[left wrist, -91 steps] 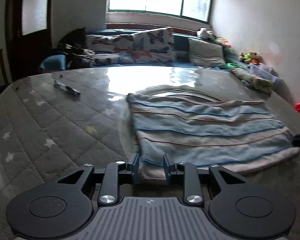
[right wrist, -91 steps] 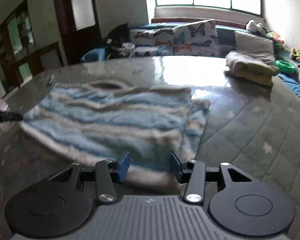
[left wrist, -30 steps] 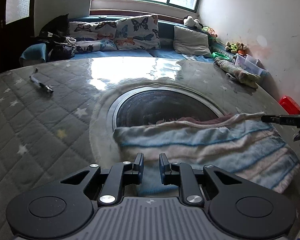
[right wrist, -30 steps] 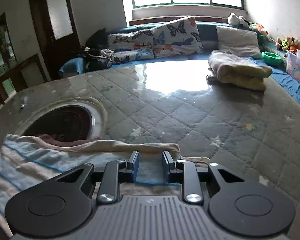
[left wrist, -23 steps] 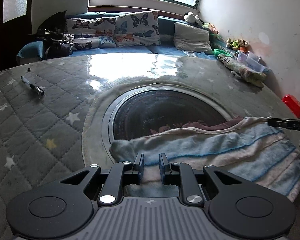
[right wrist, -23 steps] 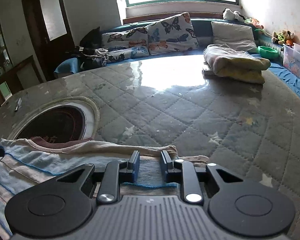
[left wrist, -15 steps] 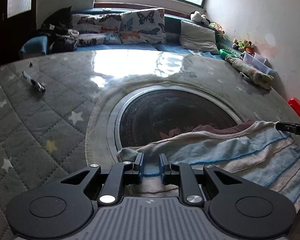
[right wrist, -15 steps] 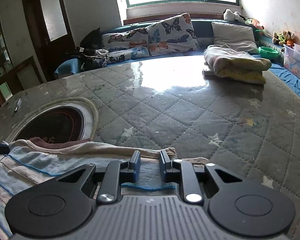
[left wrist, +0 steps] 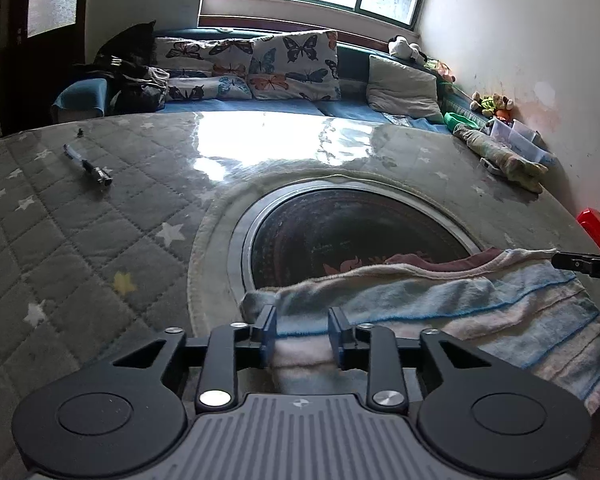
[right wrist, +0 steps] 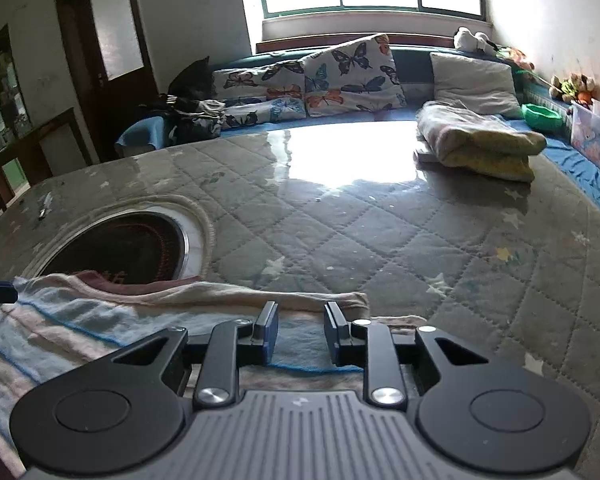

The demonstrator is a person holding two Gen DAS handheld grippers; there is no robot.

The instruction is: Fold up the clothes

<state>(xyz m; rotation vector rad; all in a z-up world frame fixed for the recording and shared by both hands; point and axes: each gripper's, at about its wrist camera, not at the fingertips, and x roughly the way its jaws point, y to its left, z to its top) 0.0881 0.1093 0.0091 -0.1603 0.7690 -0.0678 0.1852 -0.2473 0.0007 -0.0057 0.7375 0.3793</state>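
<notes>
- The striped garment (left wrist: 440, 304) lies folded along the near edge of the quilted surface (left wrist: 80, 240), its far fold edge overlapping the near rim of the round dark inset (left wrist: 352, 232) set in the surface.
- The left tool (left wrist: 302, 330) sits over the garment's left end. Its jaws have just been opening; cloth lies between them, and a gap shows at each blue pad, so the pads no longer press on it.
- The right tool (right wrist: 300, 334) sits over the garment's right end (right wrist: 320, 304). Its jaws have also just opened a little and stand slightly apart, with cloth between them and a gap at each pad.
- In the left wrist view, the tip of the right tool (left wrist: 580, 262) shows at the garment's far right corner.
- Open room: the surface to the right of the garment's right end is bare quilting up to the right edge. The middle of the surface, beyond the inset, is bare and glossy.
- Toward the left edge, a pen (left wrist: 88, 165) lies well apart from the garment.
- At the far right corner, a folded blanket (right wrist: 480, 146) rests on the surface.
- A red object (left wrist: 598, 229) sits at the right edge, near the garment's right end.
- Beyond the far edge, butterfly cushions (right wrist: 340, 76) line a bench under the window.
</notes>
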